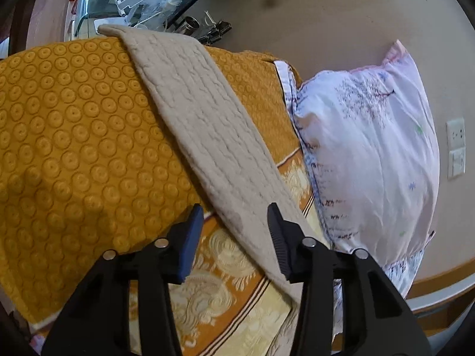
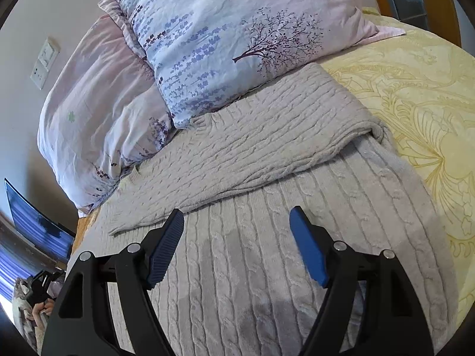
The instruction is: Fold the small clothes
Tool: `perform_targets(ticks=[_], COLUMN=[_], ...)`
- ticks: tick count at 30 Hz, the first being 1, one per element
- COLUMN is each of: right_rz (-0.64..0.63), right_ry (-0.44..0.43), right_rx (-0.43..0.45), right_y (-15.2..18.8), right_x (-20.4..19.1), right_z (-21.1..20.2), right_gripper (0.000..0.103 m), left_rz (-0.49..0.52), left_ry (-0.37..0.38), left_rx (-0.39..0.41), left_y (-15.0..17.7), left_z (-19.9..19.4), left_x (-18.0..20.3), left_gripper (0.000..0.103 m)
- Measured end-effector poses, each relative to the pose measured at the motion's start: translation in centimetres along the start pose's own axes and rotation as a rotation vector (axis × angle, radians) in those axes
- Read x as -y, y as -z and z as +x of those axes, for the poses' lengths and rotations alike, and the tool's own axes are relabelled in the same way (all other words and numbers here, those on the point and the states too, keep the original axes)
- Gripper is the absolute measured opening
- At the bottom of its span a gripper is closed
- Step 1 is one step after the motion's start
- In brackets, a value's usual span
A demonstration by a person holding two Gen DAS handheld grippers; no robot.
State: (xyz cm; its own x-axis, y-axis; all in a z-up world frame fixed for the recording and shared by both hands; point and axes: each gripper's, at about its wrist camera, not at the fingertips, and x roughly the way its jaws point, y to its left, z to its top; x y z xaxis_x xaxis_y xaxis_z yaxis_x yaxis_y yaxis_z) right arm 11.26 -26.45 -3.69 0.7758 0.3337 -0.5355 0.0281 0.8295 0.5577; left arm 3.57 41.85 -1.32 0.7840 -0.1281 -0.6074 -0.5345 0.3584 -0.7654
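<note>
From my left wrist view, my left gripper (image 1: 234, 216) hangs over the bed with its fingers (image 1: 190, 237) partly apart and nothing between them. The grey cable-knit sweater (image 1: 204, 136) shows here as a long folded band that runs from just under my fingertips away and up to the left, lying across a mustard towel with ring patterns (image 1: 68, 136). Its near end passes below the gap and under my right-hand finger, so the long axis runs roughly along my line of sight. A floral pillow (image 1: 365, 154) stands just beside it on the right, against the wall.

From my right wrist view, my right gripper (image 2: 237, 216) is spread wide and holds nothing. The sweater's body (image 2: 267, 267) lies flat right beneath and ahead of me on the yellow bedspread (image 2: 415, 95). A sleeve (image 2: 255, 142) is folded across it, its length running crosswise from lower left to upper right, with its lower-left cuff end closest to my left-hand finger. The pillows (image 2: 225, 44) touch the sleeve's far edge.

I judge the right hand the nearer one to the unfolded body; whether the band seen from the left is the other sleeve or a folded side, I cannot quite tell.
</note>
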Motion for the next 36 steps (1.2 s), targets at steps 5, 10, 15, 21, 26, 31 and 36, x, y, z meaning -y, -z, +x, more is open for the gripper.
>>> perform_targets(ticks=[5,10,15,21,26,31,36], right_rz=[0.001,0.006,0.012,0.022,0.029,0.033,-0.001], right_ry=[-0.006,-0.019,-0.034,-0.054,-0.07,-0.072,-0.059], right_rx=[-0.001,-0.002,-0.001,0.0,0.001,0.003,-0.052], right_y=[0.0,0.1,0.1,0.1,0.1,0.2,0.0], right_x=[0.0,0.1,0.2,0.3,0.4,0.4,-0.2], right_z=[0.0,0.0,0.0,0.0,0.0,0.0,-0.2], right_gripper=[0.077,0.077,0.078,0.079,0.079,0.079,0.079], left_rz=[-0.085,-0.16,-0.144,0.002,0.192,0.354,0.44], left_ry=[0.018,0.025,0.035,0.18,0.321,0.418,0.396], left_rx=[0.033,0.057,0.083,0.084,-0.019,-0.202,-0.429], left_y=[-1.0,-2.1,-2.2,-0.2,5.0,14.0,24.2], left_z=[0.8,1.2,1.1,0.4,2.4,7.4,14.3], left_x=[-0.6,-1.7,-0.6,6.5,14.9,21.3,23.6], left_gripper=[0.032,0.016,0.006,0.006,0.005,0.006,0.006])
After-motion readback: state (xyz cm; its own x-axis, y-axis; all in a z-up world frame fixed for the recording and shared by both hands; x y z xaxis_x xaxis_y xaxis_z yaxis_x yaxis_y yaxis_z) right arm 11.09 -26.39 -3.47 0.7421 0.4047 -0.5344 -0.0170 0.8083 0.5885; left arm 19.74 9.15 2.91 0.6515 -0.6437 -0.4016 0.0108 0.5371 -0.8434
